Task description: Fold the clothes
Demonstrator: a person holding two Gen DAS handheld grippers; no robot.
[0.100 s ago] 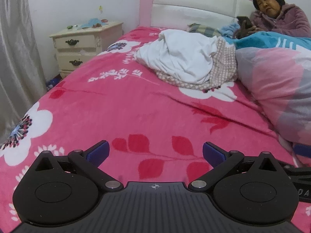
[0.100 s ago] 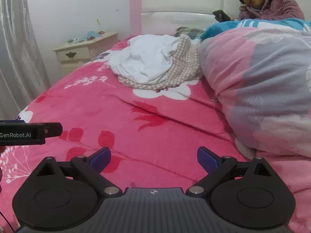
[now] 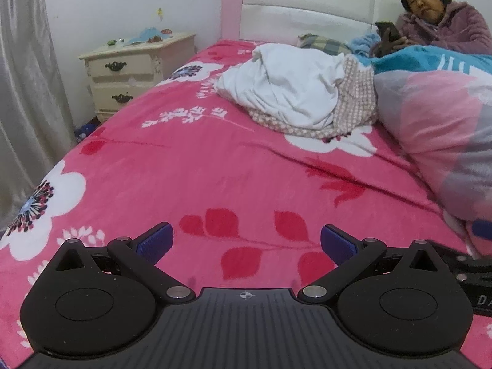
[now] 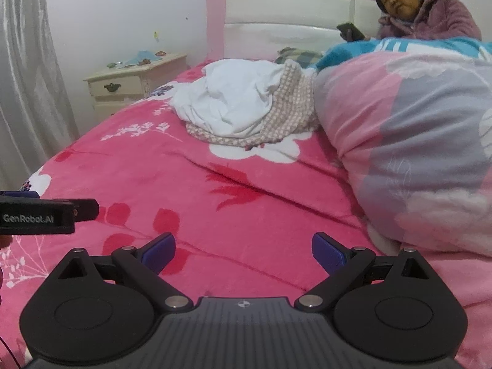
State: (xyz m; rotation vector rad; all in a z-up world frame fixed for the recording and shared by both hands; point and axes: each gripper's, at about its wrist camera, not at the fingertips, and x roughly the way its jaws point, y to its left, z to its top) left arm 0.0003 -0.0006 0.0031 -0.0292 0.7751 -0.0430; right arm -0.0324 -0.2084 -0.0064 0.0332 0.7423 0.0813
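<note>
White garment [image 3: 286, 92] sits crumpled on a checked one [image 3: 353, 104], near the headboard [image 3: 307, 15]. Left gripper [image 3: 246, 243] and right gripper [image 4: 243, 250] hang well short of it, jaws wide, empty. Looks like the reach stage; pile needs grabbing by an edge.

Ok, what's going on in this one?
Clothes folding, not yet started. The left gripper and right gripper are both open and empty, held low over the pink bedspread. The clothes pile, white on top of a checked piece, lies untouched further up the bed. A person sits by the headboard with a phone.
</note>
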